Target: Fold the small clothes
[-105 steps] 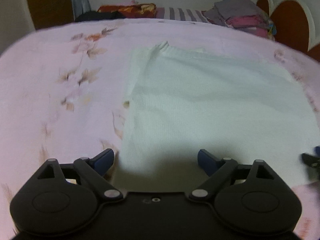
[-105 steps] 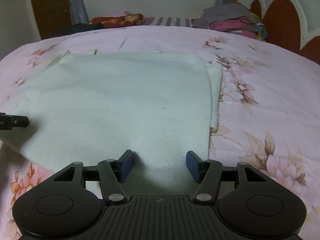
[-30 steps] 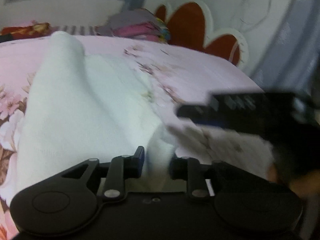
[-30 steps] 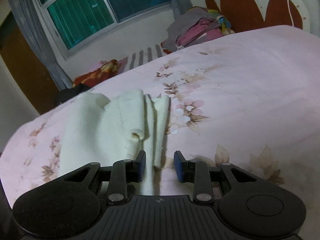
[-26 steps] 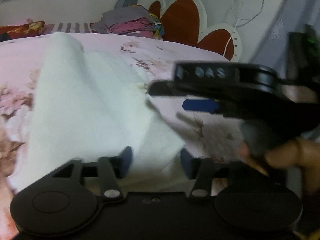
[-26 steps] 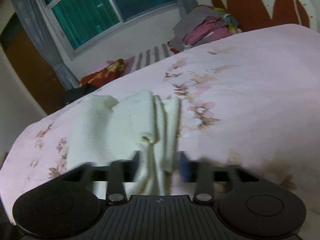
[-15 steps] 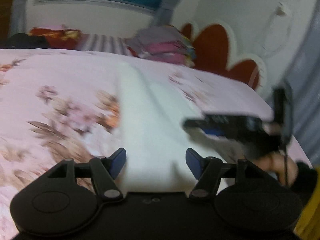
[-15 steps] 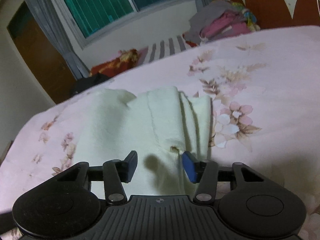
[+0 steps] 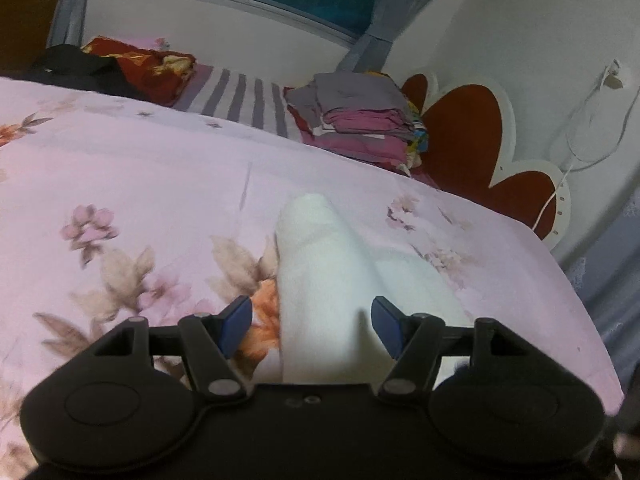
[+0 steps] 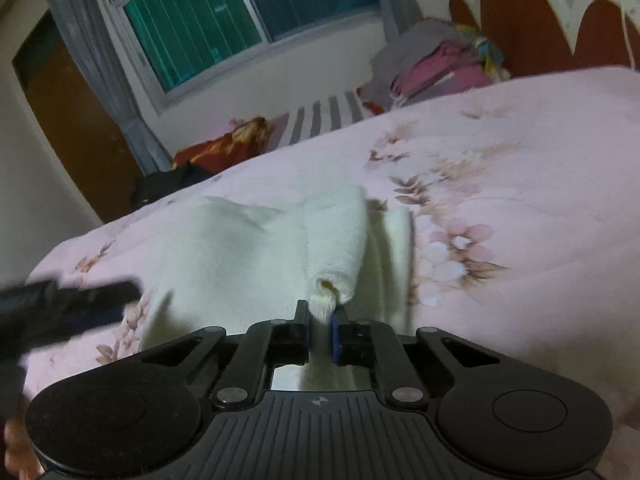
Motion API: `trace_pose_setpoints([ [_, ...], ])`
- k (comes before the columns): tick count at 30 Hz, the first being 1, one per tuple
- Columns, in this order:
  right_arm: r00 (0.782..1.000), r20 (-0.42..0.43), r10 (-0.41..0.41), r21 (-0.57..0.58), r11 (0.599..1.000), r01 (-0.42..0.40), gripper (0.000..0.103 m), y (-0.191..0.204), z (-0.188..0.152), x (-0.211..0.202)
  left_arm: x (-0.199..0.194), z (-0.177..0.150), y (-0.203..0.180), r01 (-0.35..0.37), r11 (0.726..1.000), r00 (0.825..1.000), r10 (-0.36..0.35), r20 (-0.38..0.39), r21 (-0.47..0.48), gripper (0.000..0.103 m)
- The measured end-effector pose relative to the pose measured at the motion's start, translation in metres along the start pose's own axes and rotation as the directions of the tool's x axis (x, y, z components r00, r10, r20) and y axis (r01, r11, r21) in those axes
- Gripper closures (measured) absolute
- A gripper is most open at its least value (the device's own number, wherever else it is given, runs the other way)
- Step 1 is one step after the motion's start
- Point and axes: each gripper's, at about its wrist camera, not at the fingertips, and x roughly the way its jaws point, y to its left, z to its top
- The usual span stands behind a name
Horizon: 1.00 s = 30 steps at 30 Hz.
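A white knitted garment lies bunched in long folds on the pink floral bedsheet. My left gripper is open, its blue pads apart on either side of the garment's near end and not pressing on it. In the right wrist view the garment spreads out to the left. My right gripper has its jaws closing, and its pads pinch a rolled fold at the garment's near edge. The left gripper shows as a dark blur at the left edge of that view.
A stack of folded clothes sits at the head of the bed beside a striped pillow and red cloth. A red and white headboard rises behind. The bed's edge drops off at the right.
My left gripper let go of the garment, opened and swung away to the left. My right gripper opened briefly, then closed on a fold of the garment.
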Motion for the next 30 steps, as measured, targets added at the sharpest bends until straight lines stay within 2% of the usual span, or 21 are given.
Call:
trace_pose_setpoints([
  [3, 0.999, -0.032, -0.034, 0.03, 0.999, 0.035, 0.094, -0.011, -0.014, -0.001, 0.021, -0.002, -0.002, -0.007, 1.0, 0.999, 0.007, -0.038, 0.01, 0.039],
  [5, 0.998, -0.051, -0.023, 0.061, 0.998, 0.026, 0.094, -0.02, -0.017, 0.006, 0.033, -0.006, 0.0, -0.02, 1.0, 0.998, 0.02, -0.061, 0.006, 0.038],
  [7, 0.999, -0.042, -0.007, 0.089, 0.996, 0.01, 0.091, -0.023, -0.01, 0.003, 0.038, -0.008, 0.003, -0.028, 1.0, 0.997, 0.027, -0.075, -0.001, 0.036],
  [9, 0.999, -0.032, -0.016, 0.092, 0.996, 0.019, 0.081, -0.023, -0.004, -0.003, 0.036, -0.006, 0.006, -0.019, 1.0, 0.997, 0.018, -0.081, -0.017, 0.036],
  [12, 1.0, -0.006, -0.027, 0.092, 0.995, 0.027, 0.075, -0.024, 0.004, -0.017, 0.031, 0.002, 0.007, -0.006, 1.0, 0.998, 0.004, -0.059, -0.024, 0.038],
  [16, 0.999, 0.005, -0.052, 0.059, 0.997, 0.051, 0.074, -0.024, 0.021, -0.01, 0.041, 0.016, 0.008, -0.009, 0.999, 0.999, 0.007, -0.049, -0.036, 0.038],
  [19, 0.999, -0.006, -0.052, 0.085, 0.995, 0.052, 0.071, -0.03, 0.037, 0.011, 0.052, 0.025, 0.011, -0.005, 0.998, 0.999, 0.002, -0.05, -0.057, 0.038],
  [20, 0.998, -0.005, -0.055, 0.094, 0.994, 0.056, 0.061, -0.033, 0.041, 0.016, 0.056, 0.028, 0.013, -0.002, 0.998, 0.999, -0.002, -0.054, -0.062, 0.038],
  [21, 0.998, -0.004, -0.062, 0.105, 0.992, 0.062, 0.047, -0.036, 0.045, 0.023, 0.059, 0.03, 0.014, 0.004, 0.998, 0.998, -0.008, -0.057, -0.068, 0.038],
  [22, 0.998, -0.002, -0.066, 0.117, 0.991, 0.066, 0.046, -0.038, 0.049, 0.029, 0.061, 0.032, 0.016, 0.009, 0.997, 0.998, -0.013, -0.058, -0.073, 0.038],
  [26, 0.999, -0.032, -0.026, 0.175, 0.984, 0.031, 0.047, -0.049, 0.062, 0.055, 0.072, 0.036, 0.026, 0.02, 0.991, 0.998, -0.027, -0.053, -0.135, 0.036],
  [28, 0.998, -0.055, -0.007, 0.198, 0.98, 0.018, 0.063, -0.052, 0.063, 0.067, 0.08, 0.036, 0.032, 0.012, 0.985, 0.998, -0.023, -0.062, -0.171, 0.038],
  [29, 0.998, -0.062, 0.005, 0.206, 0.978, 0.008, 0.082, -0.053, 0.063, 0.071, 0.083, 0.034, 0.033, -0.002, 0.985, 0.997, -0.01, -0.07, -0.172, 0.042],
  [30, 0.998, -0.063, 0.009, 0.206, 0.979, 0.004, 0.088, -0.052, 0.063, 0.073, 0.086, 0.032, 0.034, -0.015, 0.987, 0.997, 0.002, -0.079, -0.162, 0.044],
])
